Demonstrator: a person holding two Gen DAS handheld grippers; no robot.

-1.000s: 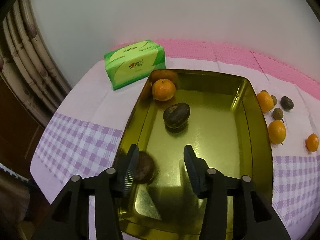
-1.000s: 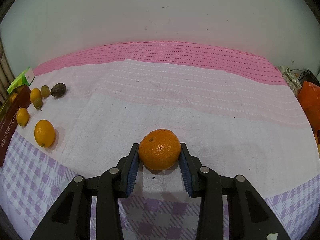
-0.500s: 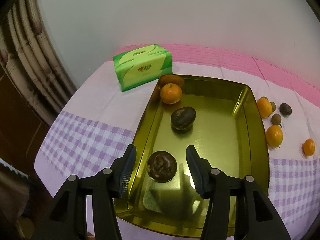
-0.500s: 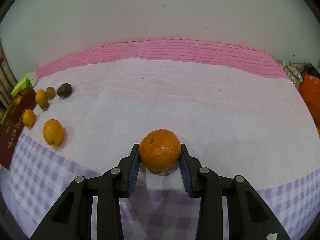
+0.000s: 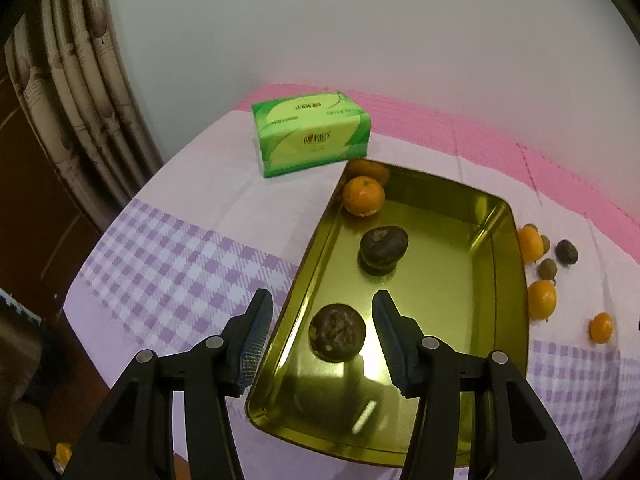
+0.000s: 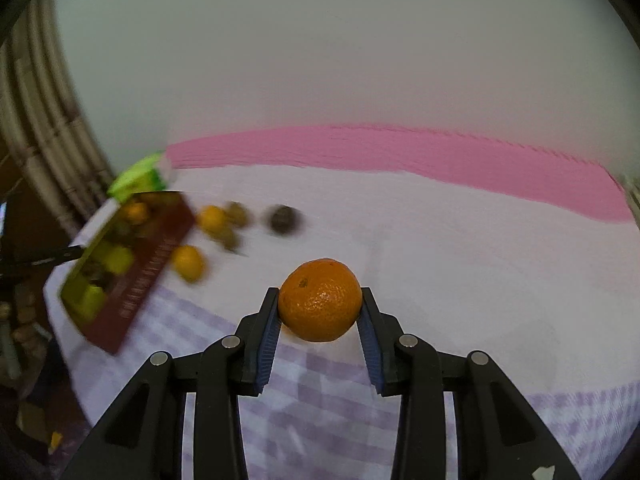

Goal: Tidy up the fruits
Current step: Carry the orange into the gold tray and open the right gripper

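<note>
- Writing: the green tissue pack [image 5: 312,138] carries a small red logo whose characters are too small to read; gold lettering runs along the maroon outer side of the tray in the right wrist view, smeared past reading by blur.
- Surface: a desk under a cloth [image 5: 188,264] of white, pink stripe and lilac check, set against a plain pale wall, with a patterned curtain [image 5: 76,92] at the left.
- Gold tray [image 5: 506,248]: holds one mandarin [image 5: 363,196] at its far corner, its reflection on the wall behind, and two dark wrinkled fruits [image 5: 384,243].
- Left gripper [image 5: 322,344]: jaws open and empty, poised over the nearer dark fruit without touching it.
- Right gripper [image 6: 320,334]: jaws closed on an orange [image 6: 320,299], lifted clear of the cloth.
- Loose fruits [image 5: 541,299]: small oranges and dark ones lie on the cloth beside the tray's right wall.
- Hard to make out: the left part of the right wrist view is blurred; the tray's near edge is hidden behind the left gripper.
</note>
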